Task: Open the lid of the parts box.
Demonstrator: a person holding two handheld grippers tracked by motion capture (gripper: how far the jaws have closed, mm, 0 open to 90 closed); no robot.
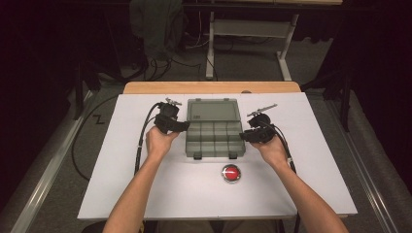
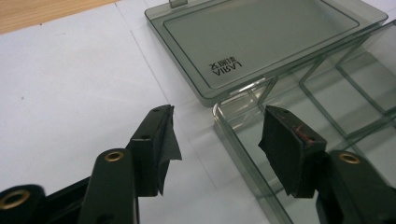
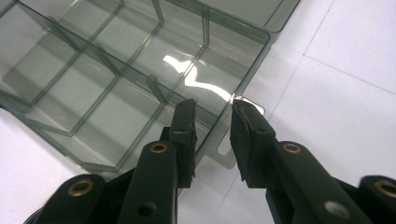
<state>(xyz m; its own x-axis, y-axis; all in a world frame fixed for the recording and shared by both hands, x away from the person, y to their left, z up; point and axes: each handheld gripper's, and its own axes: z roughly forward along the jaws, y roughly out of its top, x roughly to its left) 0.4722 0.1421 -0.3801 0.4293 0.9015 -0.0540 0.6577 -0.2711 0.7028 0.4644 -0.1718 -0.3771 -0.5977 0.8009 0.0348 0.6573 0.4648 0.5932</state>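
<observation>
A clear smoky-grey compartment box (image 1: 214, 138) lies open on the white table, its lid (image 1: 212, 110) folded back flat and its compartments empty. My left gripper (image 1: 182, 125) is at the box's left side. In the left gripper view this gripper (image 2: 217, 140) is open and straddles the left wall (image 2: 243, 154) near the hinge corner, one jaw outside and one inside. My right gripper (image 1: 245, 135) is at the box's right side. In the right gripper view it (image 3: 212, 135) stands open with a narrow gap, and the right wall (image 3: 247, 74) runs between its jaws without being clamped.
A red round button (image 1: 231, 173) sits on the white table (image 1: 145, 194) just in front of the box. A wooden strip (image 1: 209, 87) borders the far edge. Cables (image 1: 142, 141) trail from both grippers along the forearms. Dark floor and table legs lie beyond.
</observation>
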